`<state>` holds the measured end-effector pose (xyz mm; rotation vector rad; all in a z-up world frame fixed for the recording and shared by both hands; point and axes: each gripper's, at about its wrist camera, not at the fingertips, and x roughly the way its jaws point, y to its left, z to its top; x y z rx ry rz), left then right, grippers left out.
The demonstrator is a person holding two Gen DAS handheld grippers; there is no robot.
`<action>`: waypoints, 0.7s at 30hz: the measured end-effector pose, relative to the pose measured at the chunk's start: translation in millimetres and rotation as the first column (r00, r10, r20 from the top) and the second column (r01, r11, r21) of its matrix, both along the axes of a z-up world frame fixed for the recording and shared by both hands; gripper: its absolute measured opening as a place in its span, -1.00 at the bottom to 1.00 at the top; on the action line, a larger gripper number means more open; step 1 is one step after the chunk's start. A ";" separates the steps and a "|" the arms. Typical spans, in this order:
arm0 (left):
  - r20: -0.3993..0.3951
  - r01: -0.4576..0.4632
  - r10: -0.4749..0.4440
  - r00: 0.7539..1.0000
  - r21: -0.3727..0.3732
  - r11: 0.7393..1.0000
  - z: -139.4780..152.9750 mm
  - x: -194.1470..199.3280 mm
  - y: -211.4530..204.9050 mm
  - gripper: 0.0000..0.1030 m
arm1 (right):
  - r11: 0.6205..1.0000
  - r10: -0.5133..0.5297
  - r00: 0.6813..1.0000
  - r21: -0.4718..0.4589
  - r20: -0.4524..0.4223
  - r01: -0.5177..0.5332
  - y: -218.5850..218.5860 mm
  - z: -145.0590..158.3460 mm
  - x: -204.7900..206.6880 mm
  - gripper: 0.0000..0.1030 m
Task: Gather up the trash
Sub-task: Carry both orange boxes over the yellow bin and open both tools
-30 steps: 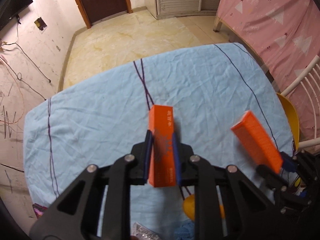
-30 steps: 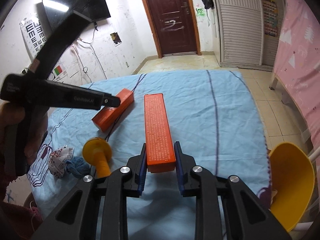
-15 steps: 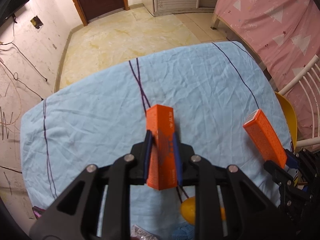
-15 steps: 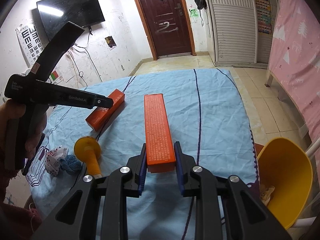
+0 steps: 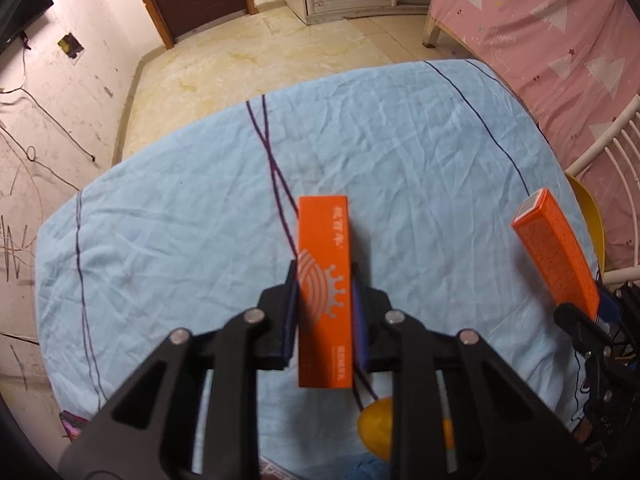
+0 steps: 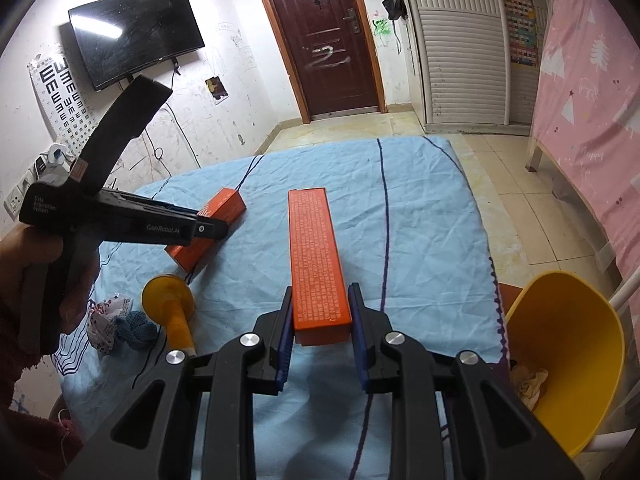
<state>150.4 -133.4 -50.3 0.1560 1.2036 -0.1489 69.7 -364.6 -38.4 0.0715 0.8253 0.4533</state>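
My left gripper (image 5: pixel 324 280) is shut on a short orange box (image 5: pixel 325 240) with a white crown print, held over the blue tablecloth (image 5: pixel 180 240). In the right wrist view that box (image 6: pixel 226 204) sticks out past the left gripper (image 6: pixel 214 232), which a hand holds. My right gripper (image 6: pixel 320 300) is shut on the near end of a long orange box (image 6: pixel 314 240) covered in small print. The left wrist view shows the long box (image 5: pixel 554 252) tilted up at the right edge. A yellow bin (image 6: pixel 560 360) stands beside the table at the right.
A yellow funnel-shaped thing (image 6: pixel 170 300) lies near the table's front left, with a crumpled wrapper (image 6: pixel 106 314) and a blue knitted ball (image 6: pixel 136 330) beside it. The bin has crumpled paper (image 6: pixel 528 380) in it. A white chair (image 5: pixel 612 140) and pink bedding (image 5: pixel 560 40) are to the right.
Both boxes stay gripped. In the left wrist view the long box has shifted a little to the right and stands steeper; the yellow bin shows more fully in the right wrist view.
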 end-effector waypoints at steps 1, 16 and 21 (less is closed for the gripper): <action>-0.003 0.000 0.000 1.000 -0.006 1.000 0.0 0.5 -1.5 -0.59 | 1.000 -0.005 1.000 0.001 0.002 0.005 -1.4 1.0 -0.1 -0.64; 0.098 0.119 -0.113 0.989 -0.048 0.992 51.2 -2.4 -70.0 -0.59 | 0.976 -0.215 0.975 0.043 0.046 0.213 -89.2 8.2 -13.0 -0.64; 0.111 0.204 -0.196 0.974 -0.061 0.977 60.4 -8.7 -118.2 -0.59 | 0.955 -0.296 0.954 0.053 0.044 0.293 -126.9 3.3 -19.0 -0.64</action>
